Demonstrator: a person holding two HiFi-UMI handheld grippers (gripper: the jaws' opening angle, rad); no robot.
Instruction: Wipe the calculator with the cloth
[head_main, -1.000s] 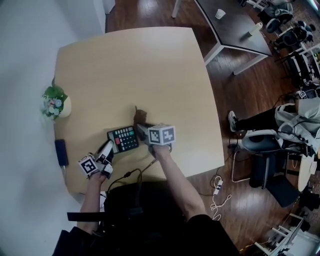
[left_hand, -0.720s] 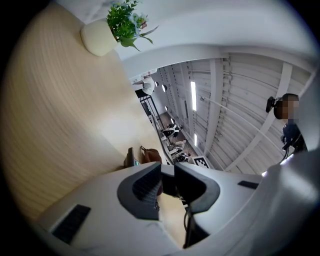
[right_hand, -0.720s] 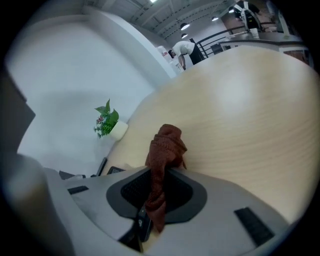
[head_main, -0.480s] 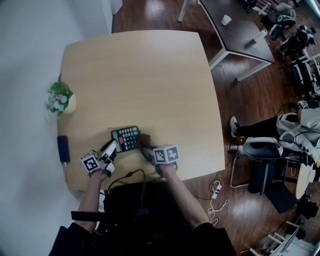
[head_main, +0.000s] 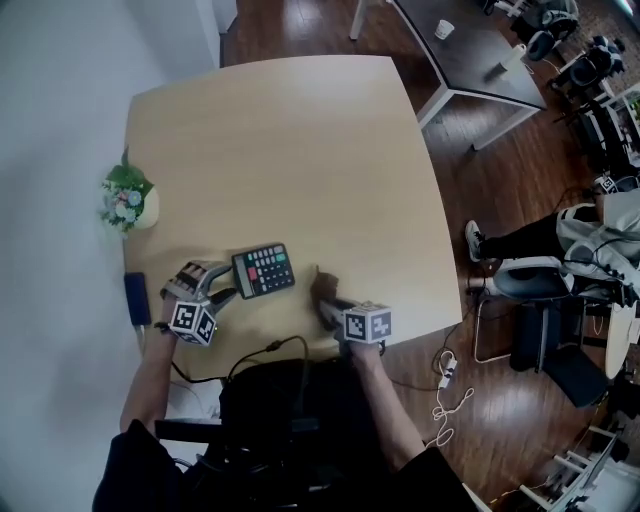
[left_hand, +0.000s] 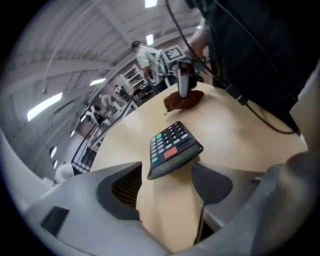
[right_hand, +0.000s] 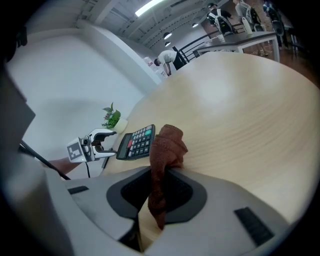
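The black calculator (head_main: 263, 270) lies flat on the light wooden table (head_main: 290, 150), near its front edge. My left gripper (head_main: 212, 285) stands just left of it; its jaws have just been opening and now stand open, with the calculator's (left_hand: 172, 147) near end just ahead of the tips (left_hand: 167, 182), untouched. The right gripper (head_main: 328, 305) is right of the calculator, close to the table's front edge, shut on a brown cloth (head_main: 324, 288). In the right gripper view the cloth (right_hand: 165, 147) hangs pinched between the jaws (right_hand: 160, 192), its free end bunched on the table, apart from the calculator (right_hand: 136, 142).
A small potted plant (head_main: 127, 197) and a dark flat device (head_main: 137, 298) sit at the table's left edge. A black cable (head_main: 262, 350) trails over the front edge. A dark table (head_main: 470, 55) with a cup (head_main: 443, 28) and a seated person (head_main: 560, 245) are at the right.
The right gripper has dragged the cloth off the calculator, rightward toward the front edge. The left gripper has let go of the calculator's end, opened, and drawn back a little.
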